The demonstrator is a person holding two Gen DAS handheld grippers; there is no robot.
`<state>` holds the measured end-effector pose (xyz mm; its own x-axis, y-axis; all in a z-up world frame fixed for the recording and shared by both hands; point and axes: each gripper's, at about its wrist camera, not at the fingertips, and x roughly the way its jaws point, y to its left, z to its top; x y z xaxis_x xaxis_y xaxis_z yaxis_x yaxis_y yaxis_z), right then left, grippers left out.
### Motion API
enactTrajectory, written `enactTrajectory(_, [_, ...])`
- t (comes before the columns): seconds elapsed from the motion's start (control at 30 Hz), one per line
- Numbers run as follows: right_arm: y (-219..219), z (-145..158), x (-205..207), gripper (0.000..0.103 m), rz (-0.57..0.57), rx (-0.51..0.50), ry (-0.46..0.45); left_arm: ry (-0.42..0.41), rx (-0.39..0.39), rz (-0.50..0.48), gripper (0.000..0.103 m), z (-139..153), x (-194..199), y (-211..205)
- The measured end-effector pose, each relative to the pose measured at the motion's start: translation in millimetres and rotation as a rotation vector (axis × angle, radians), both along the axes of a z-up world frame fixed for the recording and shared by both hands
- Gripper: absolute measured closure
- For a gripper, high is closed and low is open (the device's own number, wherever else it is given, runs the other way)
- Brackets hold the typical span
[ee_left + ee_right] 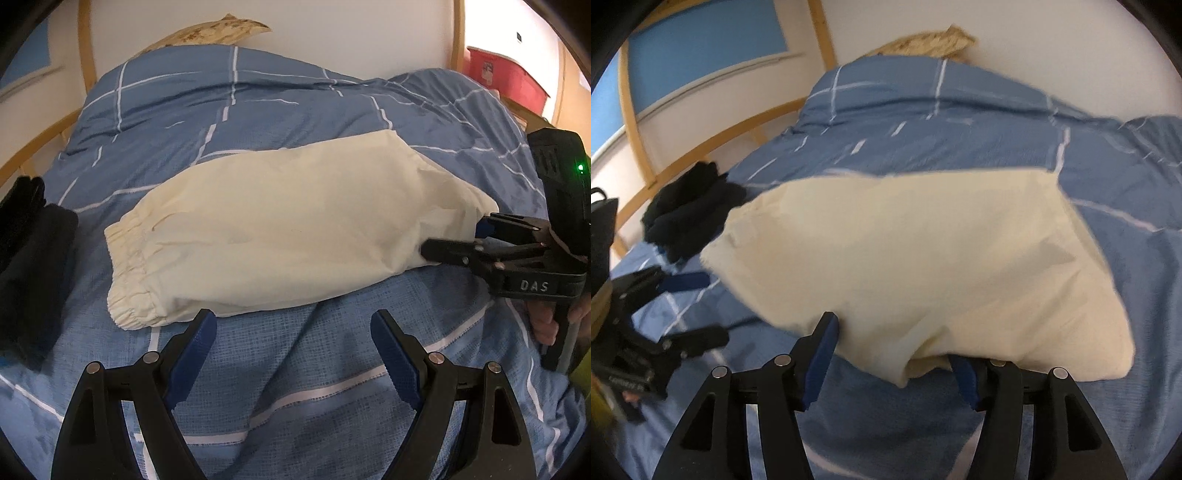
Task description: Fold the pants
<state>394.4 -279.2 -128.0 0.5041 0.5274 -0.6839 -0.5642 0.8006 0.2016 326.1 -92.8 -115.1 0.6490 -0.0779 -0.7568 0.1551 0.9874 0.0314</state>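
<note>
Cream pants [280, 229] lie folded into a compact bundle on the blue checked duvet [258, 110], elastic waistband toward the left. My left gripper [293, 314] hovers open just in front of the bundle's near edge, with only duvet between its fingers. My right gripper [452, 236] sits at the bundle's right end. In the right wrist view the pants [923, 251] fill the middle, blurred, and a loose fold droops between the right gripper's [892, 339] jaws. Those jaws stand apart: one blue pad lies under the cloth, the other beside it, and neither presses on it.
A heap of black clothing [33, 266] lies at the duvet's left edge, also seen as dark clothing [690, 214] beyond the pants. A wooden bed frame [85, 55] runs behind. A red box [506, 77] stands at the far right. A hand [546, 321] holds the right gripper's handle.
</note>
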Motion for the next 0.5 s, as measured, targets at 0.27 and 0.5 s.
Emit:
enactTrajectory(0.27, [20.0,-9.3,-17.0,0.044,0.215,-0.225,-0.046,-0.003,0.009,-0.018,0.018,1.7,-1.5,-5.7])
enactTrajectory(0.5, [17.2,-2.7,-15.4,0.081,0.163,-0.239,-0.065,0.012,-0.012,0.023,0.018,1.9,-0.1,8.0])
